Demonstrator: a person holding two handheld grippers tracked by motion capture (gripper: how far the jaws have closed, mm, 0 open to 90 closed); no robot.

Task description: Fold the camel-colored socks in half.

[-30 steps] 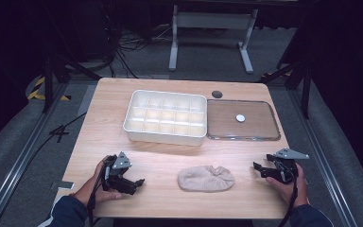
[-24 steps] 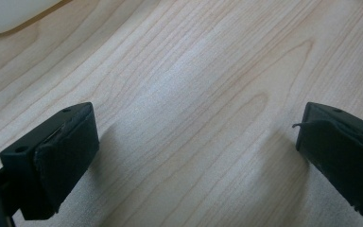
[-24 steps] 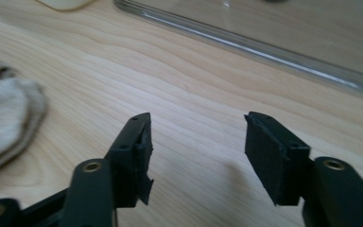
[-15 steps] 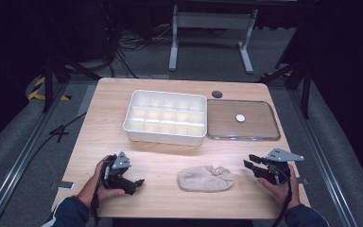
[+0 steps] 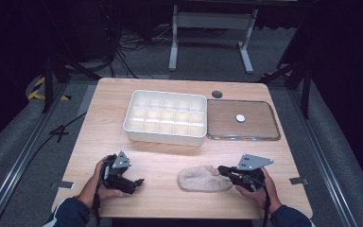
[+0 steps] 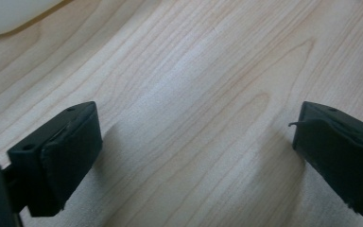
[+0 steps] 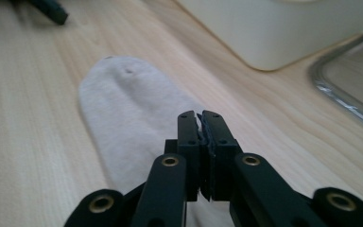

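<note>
A beige sock (image 5: 203,179) lies flat on the wooden table near the front edge, and in the right gripper view the sock (image 7: 127,109) stretches away under the jaws. My right gripper (image 5: 223,169) is at the sock's right end. Its jaws have just been closing and now meet, shut (image 7: 201,116), with no cloth visible between them. My left gripper (image 5: 139,181) rests at the front left, apart from the sock. In the left gripper view it is open (image 6: 194,156) over bare wood.
A white compartment tray (image 5: 165,135) stands at mid table. A clear lid (image 5: 243,136) with a white knob (image 5: 240,117) lies to the tray's right. A small dark disc (image 5: 217,94) sits behind them. The tray's wall (image 7: 274,28) and lid rim (image 7: 350,90) are beyond the sock.
My right gripper has moved left from the table's right side to the sock's end, and its jaws have gone from open to shut. The left gripper has stayed put.
</note>
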